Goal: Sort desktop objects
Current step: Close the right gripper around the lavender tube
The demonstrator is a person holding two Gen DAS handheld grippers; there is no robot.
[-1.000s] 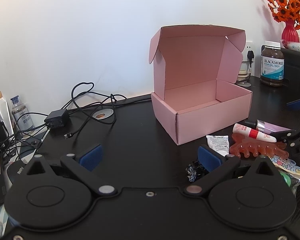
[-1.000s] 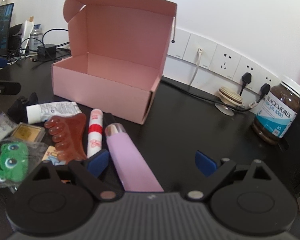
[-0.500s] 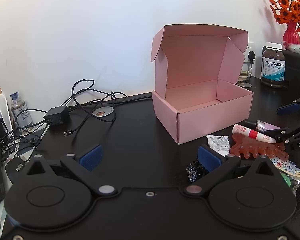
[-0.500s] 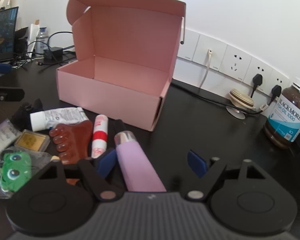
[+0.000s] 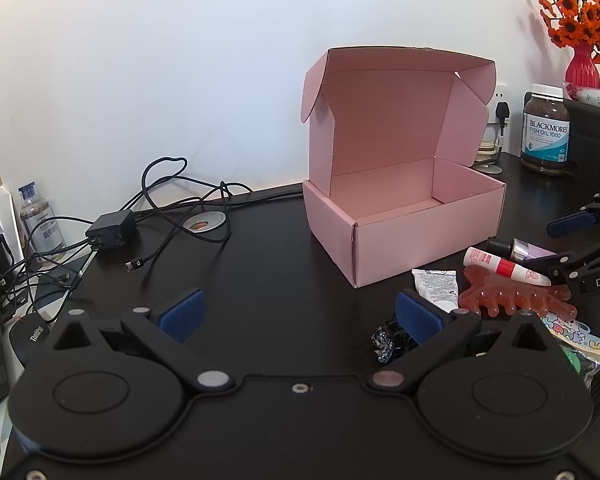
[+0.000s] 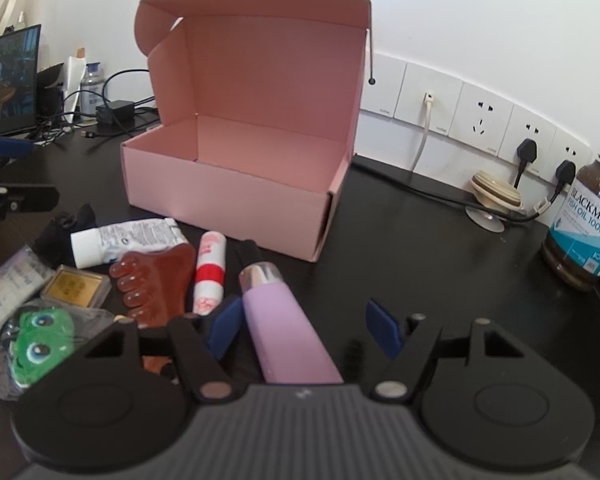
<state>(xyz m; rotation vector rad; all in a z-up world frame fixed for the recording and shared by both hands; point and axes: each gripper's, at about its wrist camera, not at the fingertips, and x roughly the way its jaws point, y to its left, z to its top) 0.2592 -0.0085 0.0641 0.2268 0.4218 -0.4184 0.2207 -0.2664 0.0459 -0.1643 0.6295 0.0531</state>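
The black surface [image 5: 268, 264] carries everything. The biggest thing on it is the pink box [image 6: 236, 184], lid standing upright at the back, its inside bare pink card with nothing in it. To the right, by the wall sockets, stands a brown bottle [image 6: 584, 228] with a label reading "BLACKMORES FISH OIL 1000".

The right tool [image 6: 304, 328] hangs low over the surface with its blue pads set wide apart, and the lilac tube [image 6: 284, 332] lies between them. Its long axis runs along the fingers, silver cap end pointing away towards the box's front right corner. The left pad looks just beside the tube's side; whether it touches I cannot tell, and the right pad stands clear. The left tool [image 5: 298, 314] is also spread wide, holding nothing, over bare surface in front of the box.

Left of the lilac tube lie a white stick with a red band [image 6: 210, 276], parallel to it, a reddish-brown comb [image 6: 156, 284] with teeth pointing toward the camera, and a white printed tube [image 6: 124, 240] lying crosswise, cap to the left. Further left sit a green frog-eyed packet [image 6: 36, 348] and a small gold-topped case [image 6: 76, 286].
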